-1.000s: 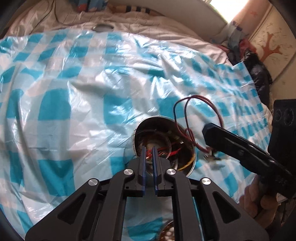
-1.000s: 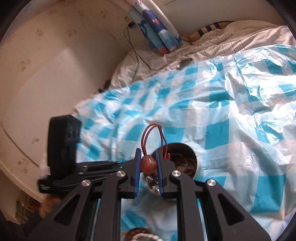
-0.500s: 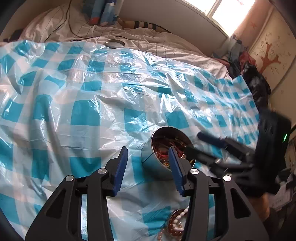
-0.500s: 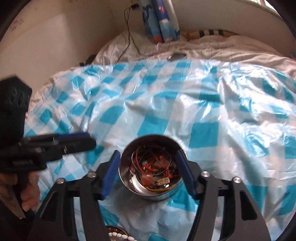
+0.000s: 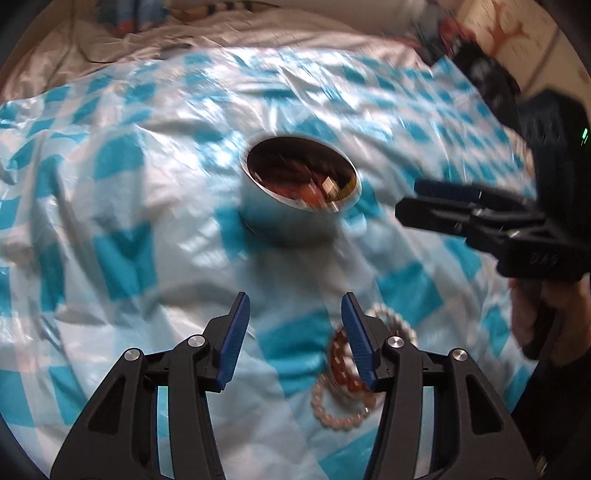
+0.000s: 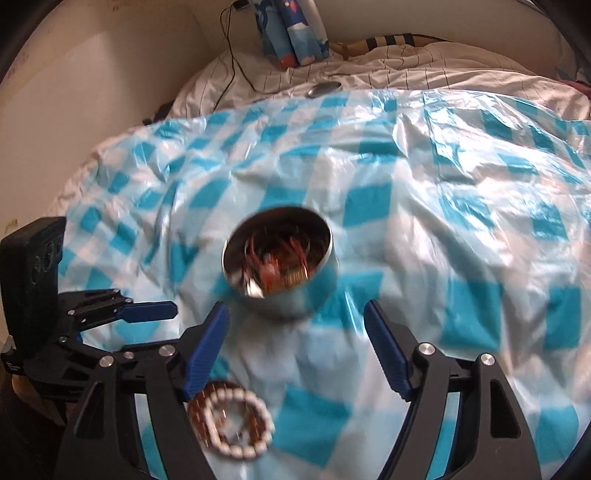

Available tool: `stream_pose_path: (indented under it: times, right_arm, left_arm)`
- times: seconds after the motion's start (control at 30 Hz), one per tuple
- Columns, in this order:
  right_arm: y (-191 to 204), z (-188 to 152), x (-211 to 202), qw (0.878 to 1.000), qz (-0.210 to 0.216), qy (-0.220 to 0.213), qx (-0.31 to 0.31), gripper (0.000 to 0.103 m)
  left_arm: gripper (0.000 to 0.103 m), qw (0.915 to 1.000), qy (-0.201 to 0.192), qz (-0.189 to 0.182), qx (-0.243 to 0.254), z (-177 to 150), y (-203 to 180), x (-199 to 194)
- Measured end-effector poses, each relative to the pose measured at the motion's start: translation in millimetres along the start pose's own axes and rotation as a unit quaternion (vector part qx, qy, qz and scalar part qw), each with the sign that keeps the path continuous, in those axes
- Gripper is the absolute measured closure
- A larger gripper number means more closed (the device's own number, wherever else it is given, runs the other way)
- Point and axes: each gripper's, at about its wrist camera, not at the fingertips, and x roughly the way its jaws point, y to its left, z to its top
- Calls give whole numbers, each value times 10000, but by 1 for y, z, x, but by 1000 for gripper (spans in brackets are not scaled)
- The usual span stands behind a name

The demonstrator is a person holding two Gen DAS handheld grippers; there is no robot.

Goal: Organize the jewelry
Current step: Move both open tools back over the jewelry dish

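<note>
A round metal tin [image 5: 295,218] holding tangled red cords and beads stands on the blue-and-white checked plastic sheet [image 5: 122,206]; it also shows in the right wrist view [image 6: 284,295]. Beaded bracelets [image 5: 343,391], one pale pearl and one brown, lie on the sheet just in front of the tin, and show in the right wrist view [image 6: 231,419]. My left gripper [image 5: 293,310] is open and empty, a short way before the tin, beside the bracelets. My right gripper [image 6: 295,317] is open and empty, its jaws just short of the tin. Both views are blurred.
The sheet covers a bed with a striped white cover [image 6: 369,74]. A small oval metal lid [image 6: 325,88] lies at the far edge of the sheet. A blue patterned pillow [image 6: 291,29] and a black cable [image 6: 232,55] lie at the wall. Dark clothes [image 5: 491,81] sit at the far right.
Both grippers opened, leaving the red cord and bead in the tin, and drew back from it. The bracelets now show in front of both grippers.
</note>
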Motion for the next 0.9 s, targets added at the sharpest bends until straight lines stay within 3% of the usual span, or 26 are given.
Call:
stream_pose_path:
  times: [0.13,0.27,0.4,0.5,0.63,0.77,0.9]
  right_arm:
    - [3,-17,-5,9992,245,308,-75,30]
    - [18,-36,-5,9968,234,600,-468,30]
    - [26,-50,0,9957,-39,586,-715,30]
    - [35,-54,7,9880,-743,484,-1261,30]
    - [42,-61,16,9813,-831,607,-1627,30]
    - [54,-68,24,9676,-1225,528,-2142,30]
    - [50,-64,22,9689,-1249,448,-2089,32]
  left_arm:
    - [54,9999,106,-20,117,-11,-14,3]
    - [54,9999,114,86,80,-19,-10,-2]
    - [54,9997,152,181,-104,-21,3,0]
    - [54,9996,109,201,-182,-19,9,-2]
    - [54,9996,62,198,-173,-16,10,-4]
    - [54,9997,85,194,-109,-15,6,-3]
    - [54,9997,108,209,-38,-15,3,-2]
